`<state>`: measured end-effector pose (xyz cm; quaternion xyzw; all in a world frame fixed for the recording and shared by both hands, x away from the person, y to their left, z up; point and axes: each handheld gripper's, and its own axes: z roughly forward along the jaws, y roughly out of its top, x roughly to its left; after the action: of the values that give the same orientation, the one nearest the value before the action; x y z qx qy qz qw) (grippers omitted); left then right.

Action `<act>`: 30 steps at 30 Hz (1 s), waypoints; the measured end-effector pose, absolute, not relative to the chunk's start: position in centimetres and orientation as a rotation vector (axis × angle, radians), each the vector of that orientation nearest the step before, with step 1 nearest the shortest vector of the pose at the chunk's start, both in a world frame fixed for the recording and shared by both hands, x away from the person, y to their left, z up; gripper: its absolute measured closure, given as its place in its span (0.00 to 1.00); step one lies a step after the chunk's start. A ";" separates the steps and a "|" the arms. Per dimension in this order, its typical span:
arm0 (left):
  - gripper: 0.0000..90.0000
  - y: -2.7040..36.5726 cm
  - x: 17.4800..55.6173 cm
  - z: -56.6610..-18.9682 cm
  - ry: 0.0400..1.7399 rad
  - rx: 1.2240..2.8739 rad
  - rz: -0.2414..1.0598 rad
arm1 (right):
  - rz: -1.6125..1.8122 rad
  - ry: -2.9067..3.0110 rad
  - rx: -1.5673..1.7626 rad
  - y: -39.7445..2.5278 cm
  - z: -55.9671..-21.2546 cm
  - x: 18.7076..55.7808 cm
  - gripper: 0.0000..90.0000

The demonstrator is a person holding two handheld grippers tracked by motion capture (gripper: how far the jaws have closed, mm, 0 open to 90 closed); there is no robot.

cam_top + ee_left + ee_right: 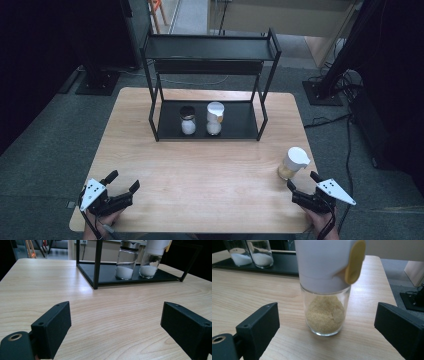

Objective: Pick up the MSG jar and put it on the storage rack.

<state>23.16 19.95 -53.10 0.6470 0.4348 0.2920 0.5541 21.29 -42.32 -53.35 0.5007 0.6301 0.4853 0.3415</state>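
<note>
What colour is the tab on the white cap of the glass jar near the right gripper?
Yellow tab; right gripper view.

A lab: dark stand bases; floor cables; grey carpet

Pale wooden table: smooth, faint sheen. Black metal two-tier rack: matt. Clear glossy glass jar with smooth white plastic lid, near right: coarse yellow granules inside.

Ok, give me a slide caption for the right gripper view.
Open right gripper lined up on a white-capped jar of yellow granules standing on the wooden table.
</note>
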 end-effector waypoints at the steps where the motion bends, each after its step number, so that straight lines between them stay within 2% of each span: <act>1: 0.11 20.0 23.2 -53.1 1.028 1.529 0.690 | 1.264 1.639 1.297 -42.3 -53.3 21.3 0.06; 18: 0.11 19.9 23.2 -53.1 1.026 1.531 0.689 | 1.260 1.670 1.260 -41.4 -52.2 22.3 0.06; 30: 0.11 20.0 23.2 -53.1 1.026 1.531 0.688 | 1.241 1.682 1.244 -41.4 -51.0 24.4 0.06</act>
<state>23.18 19.96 -53.09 0.6480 0.4342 0.2910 0.5539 24.37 -41.43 -50.97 0.4796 0.6484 0.4786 0.3472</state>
